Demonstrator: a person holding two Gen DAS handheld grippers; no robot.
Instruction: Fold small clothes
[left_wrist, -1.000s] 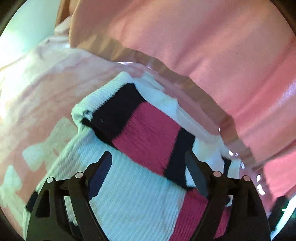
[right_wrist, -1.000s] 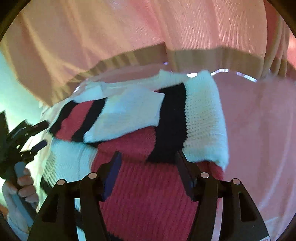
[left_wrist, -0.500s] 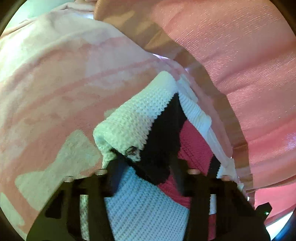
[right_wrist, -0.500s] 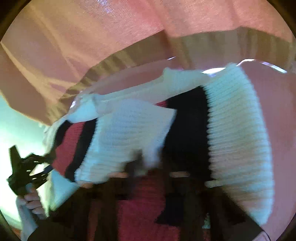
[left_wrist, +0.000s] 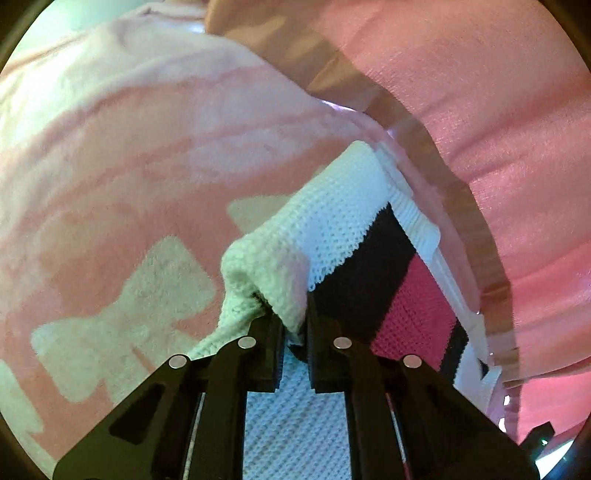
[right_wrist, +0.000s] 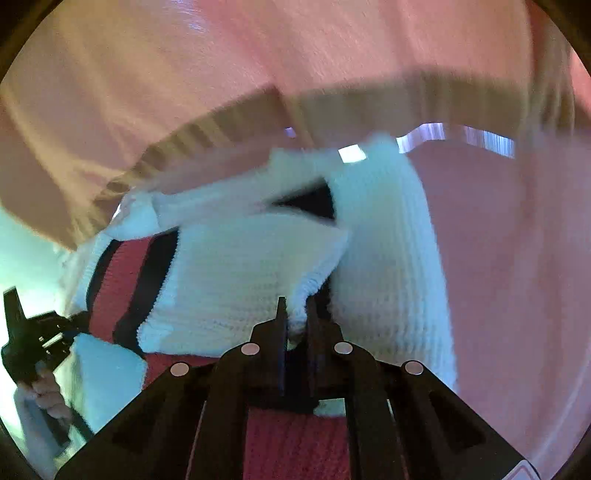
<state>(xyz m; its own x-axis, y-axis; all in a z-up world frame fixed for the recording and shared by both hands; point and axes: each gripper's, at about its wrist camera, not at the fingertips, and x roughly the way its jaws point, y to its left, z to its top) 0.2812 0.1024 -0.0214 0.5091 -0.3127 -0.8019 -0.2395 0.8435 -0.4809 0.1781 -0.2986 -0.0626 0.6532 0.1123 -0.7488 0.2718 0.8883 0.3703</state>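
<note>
A small knitted sweater (left_wrist: 354, 236) with white, black and pink stripes lies on a pink blanket with white bows (left_wrist: 122, 229). My left gripper (left_wrist: 295, 325) is shut on a white folded edge of the sweater and lifts it. In the right wrist view the sweater (right_wrist: 240, 273) shows its white part folded over pink and black stripes. My right gripper (right_wrist: 297, 314) is shut on a white edge of it. The left gripper (right_wrist: 33, 339) in a hand shows at the far left of the right wrist view.
A person in a pink top (left_wrist: 480, 110) stands close behind the sweater, with the top's ribbed tan hem (right_wrist: 258, 118) hanging just above it. The pink blanket (right_wrist: 517, 258) spreads to the right.
Both grippers were open over the sweater a second ago. They have moved forward and closed on its white edges, and the fabric has bunched and lifted.
</note>
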